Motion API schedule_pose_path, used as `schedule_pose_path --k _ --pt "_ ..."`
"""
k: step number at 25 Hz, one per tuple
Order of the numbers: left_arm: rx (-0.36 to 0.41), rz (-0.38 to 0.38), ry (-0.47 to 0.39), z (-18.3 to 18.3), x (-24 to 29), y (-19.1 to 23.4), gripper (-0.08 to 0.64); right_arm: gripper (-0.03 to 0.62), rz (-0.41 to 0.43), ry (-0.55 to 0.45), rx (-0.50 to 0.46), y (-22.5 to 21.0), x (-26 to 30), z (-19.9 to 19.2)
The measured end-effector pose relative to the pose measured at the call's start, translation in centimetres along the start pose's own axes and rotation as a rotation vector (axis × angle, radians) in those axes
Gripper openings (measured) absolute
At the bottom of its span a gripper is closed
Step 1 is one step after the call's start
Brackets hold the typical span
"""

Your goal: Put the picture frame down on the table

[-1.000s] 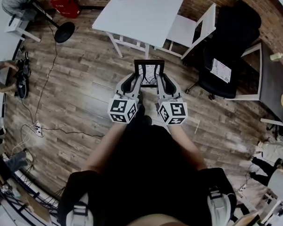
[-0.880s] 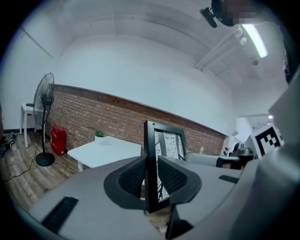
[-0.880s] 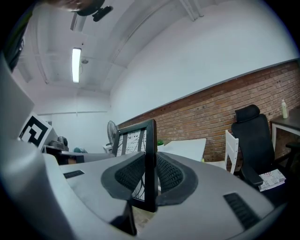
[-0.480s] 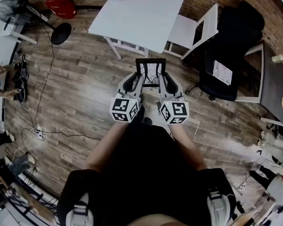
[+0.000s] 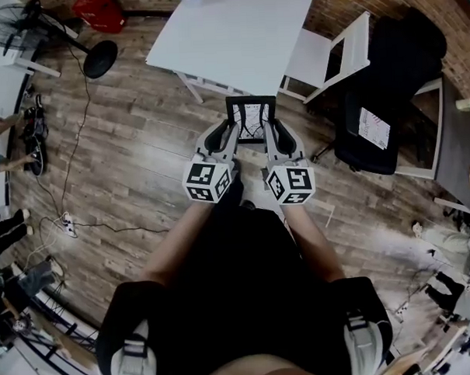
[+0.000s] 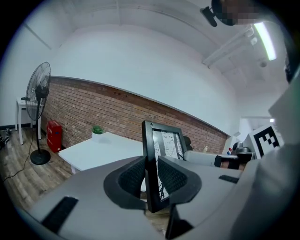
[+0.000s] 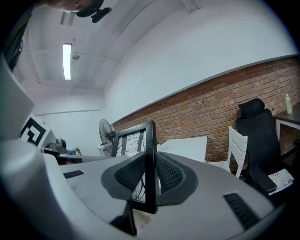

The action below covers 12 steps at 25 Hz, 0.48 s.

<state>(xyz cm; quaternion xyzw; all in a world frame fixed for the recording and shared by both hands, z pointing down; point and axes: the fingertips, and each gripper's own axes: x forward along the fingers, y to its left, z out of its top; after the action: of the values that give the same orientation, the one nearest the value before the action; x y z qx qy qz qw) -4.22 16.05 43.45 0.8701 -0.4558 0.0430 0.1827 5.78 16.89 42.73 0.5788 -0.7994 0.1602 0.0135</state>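
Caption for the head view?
Left gripper and right gripper hold a black rectangular picture frame short of the white table.

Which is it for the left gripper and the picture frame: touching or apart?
Touching. The left gripper view shows the left gripper with both ribbed pads pressed on the black side bar of the picture frame, no gap on either side.

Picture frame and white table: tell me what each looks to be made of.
Picture frame: black moulding with a smooth, slightly satin face and square edges. It is likely painted wood or plastic; the look does not settle which. Whether it is glazed cannot be told.
White table: a flat, matte white top, even in tone and without grain, probably laminate or painted board.
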Motion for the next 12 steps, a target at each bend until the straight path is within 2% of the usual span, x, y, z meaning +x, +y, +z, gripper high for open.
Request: schedule_pose_path --k 12 --pt "0.008 -0.020 0.008 1.3 3.4 2.5 0.087 0.069 -0.025 -0.010 0.016 -1.1 4.0 0.7"
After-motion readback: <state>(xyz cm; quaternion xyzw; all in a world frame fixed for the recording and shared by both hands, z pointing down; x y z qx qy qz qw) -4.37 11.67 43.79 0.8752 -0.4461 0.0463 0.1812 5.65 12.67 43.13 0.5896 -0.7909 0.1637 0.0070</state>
